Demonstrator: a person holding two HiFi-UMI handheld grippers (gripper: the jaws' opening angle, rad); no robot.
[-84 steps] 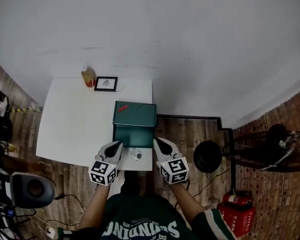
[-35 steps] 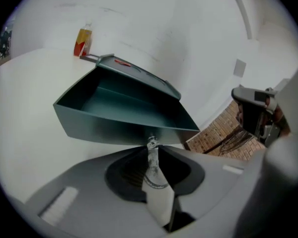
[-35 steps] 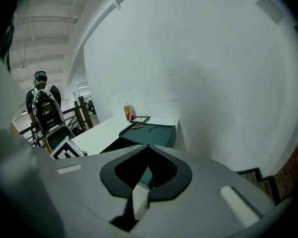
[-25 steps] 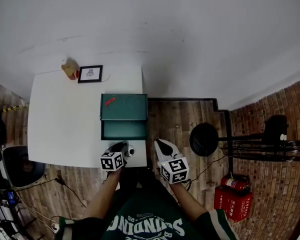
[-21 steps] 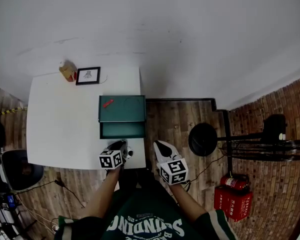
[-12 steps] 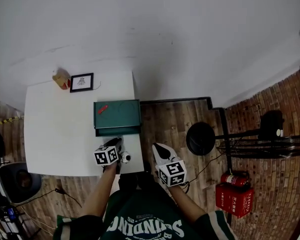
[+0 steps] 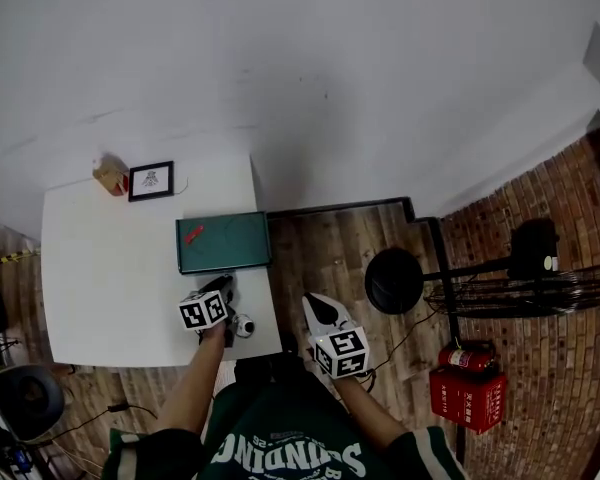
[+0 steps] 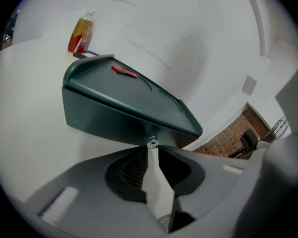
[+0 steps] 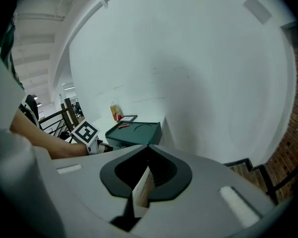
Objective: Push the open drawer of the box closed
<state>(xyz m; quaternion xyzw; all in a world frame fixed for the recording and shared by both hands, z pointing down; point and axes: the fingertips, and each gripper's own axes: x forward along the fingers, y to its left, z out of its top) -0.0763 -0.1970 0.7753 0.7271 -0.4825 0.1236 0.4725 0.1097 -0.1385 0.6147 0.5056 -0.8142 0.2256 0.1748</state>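
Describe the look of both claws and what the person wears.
The left claw and right claw have pale grey shells around a black teardrop-shaped recess with ribbed pads. Each carries a white cube with black square markers. The shirt is dark green with white lettering.

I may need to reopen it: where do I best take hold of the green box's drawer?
Grip the small metal knob on the front face of the green box, coming straight at that face. It is the only part standing proud of the flat front; the left gripper, jaws together, points right at it.
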